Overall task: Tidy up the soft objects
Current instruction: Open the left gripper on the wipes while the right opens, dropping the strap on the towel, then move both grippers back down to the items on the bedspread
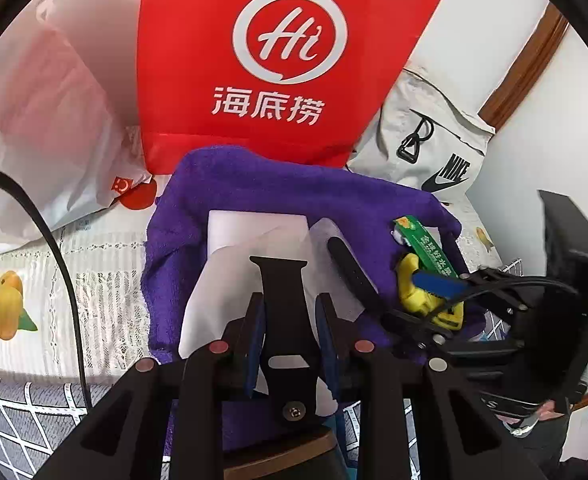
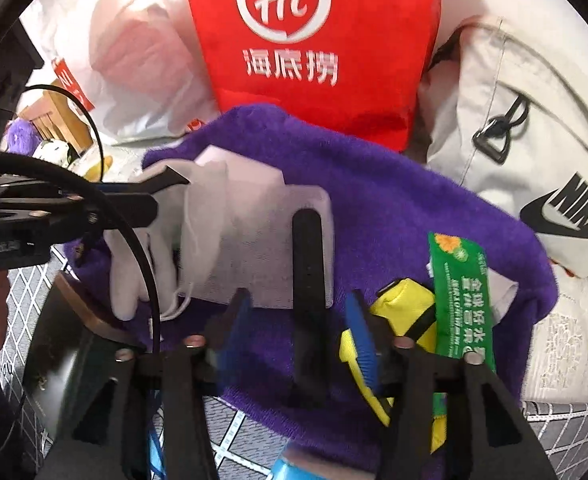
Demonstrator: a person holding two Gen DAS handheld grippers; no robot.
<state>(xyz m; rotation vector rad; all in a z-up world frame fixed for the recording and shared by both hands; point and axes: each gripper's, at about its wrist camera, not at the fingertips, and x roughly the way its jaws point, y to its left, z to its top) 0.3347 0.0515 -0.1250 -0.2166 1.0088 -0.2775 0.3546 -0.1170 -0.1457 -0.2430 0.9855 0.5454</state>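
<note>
While the left gripper point(image 1: 292, 316) pinches the thin white mask pouch point(image 1: 254, 264) on the purple terry towel point(image 2: 373, 184), the right gripper point(image 2: 297, 320), jaws parted and empty, must next close on the yellow fabric pouch point(image 2: 405, 308) just outside its right jaw.

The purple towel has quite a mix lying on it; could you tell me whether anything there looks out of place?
Yes. On the fuzzy purple towel, beside the soft white cloth pouch, lie a black perforated watch strap, a green printed packet and a yellow zipped pouch, loosely heaped rather than sorted.
</note>
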